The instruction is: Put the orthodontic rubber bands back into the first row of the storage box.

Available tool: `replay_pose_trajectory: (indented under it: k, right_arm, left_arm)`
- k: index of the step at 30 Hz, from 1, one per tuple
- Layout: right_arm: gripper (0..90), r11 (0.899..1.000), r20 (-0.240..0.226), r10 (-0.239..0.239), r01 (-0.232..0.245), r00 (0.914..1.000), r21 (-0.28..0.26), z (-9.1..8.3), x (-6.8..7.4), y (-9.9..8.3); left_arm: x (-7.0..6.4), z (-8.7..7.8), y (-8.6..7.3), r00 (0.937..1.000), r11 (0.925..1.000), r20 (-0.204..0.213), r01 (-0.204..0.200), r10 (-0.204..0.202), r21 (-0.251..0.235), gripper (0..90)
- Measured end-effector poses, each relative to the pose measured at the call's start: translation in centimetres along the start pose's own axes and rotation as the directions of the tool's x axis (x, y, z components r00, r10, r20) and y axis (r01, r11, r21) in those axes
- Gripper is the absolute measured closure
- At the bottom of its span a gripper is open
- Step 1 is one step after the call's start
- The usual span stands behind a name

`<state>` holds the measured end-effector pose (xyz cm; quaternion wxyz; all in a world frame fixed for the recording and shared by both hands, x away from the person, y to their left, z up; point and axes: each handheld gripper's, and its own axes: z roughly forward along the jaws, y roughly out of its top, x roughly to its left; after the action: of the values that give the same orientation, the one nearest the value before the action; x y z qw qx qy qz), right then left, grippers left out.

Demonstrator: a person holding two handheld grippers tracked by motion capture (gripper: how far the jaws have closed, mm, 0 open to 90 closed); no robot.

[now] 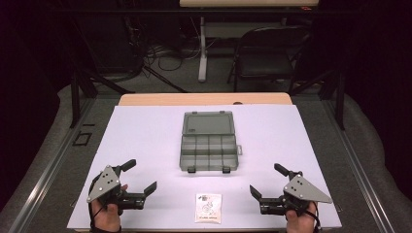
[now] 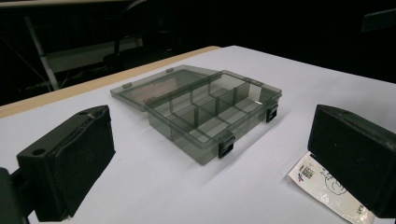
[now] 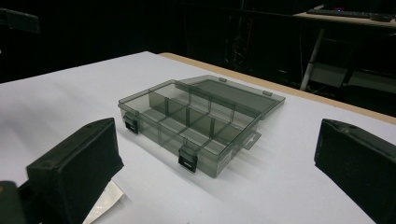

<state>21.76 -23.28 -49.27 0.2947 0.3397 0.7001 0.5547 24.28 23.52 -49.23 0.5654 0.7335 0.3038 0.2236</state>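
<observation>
Organizer box: smoky clear plastic, in the middle of the white counter; open, with its lid laid flat on the far side.
Box layout: divided into small compartments, all looking empty; two black latches on the near edge, facing the person.
Box axis: the tray's long side runs left to right across the counter; tray plus lid stretch away from the person.
Packet: small white printed sachet lying flat, nearer the person than the box, apart from it.
Left hand-held gripper: near-left of the box, well apart from it; jaws spread wide, nothing between them, aimed toward the box.
Right hand-held gripper: near-right of the box, well apart; jaws likewise wide apart and empty.
Chair: dark folding chair beyond the box, past the counter's far edge.
</observation>
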Motion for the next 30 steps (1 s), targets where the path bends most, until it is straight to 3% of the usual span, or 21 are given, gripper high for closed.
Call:
replay_pose_trajectory:
  k: [10,20,30]
  right_arm:
    - [0.0,1.0,0.0,-0.001,0.001,1.0,0.008,0.0,0.2,0.1]
    - [0.0,0.999,-0.009,-0.009,0.009,0.9999,0.036,0.3,0.6,0.5]
    - [0.0,0.996,-0.059,-0.004,0.01,0.9982,0.093,1.3,0.9,1.8]
  left_arm:
    - [-0.1,0.1,-0.1,0.9999,0.9999,0.013,-0.002,0.002,0.011,0.4]
    - [-0.1,0.2,-0.1,0.9999,0.9995,-0.014,0.009,-0.008,0.032,0.4]
    - [-0.2,0.1,-0.1,0.9998,0.9991,-0.013,0.014,-0.013,0.04,0.5]
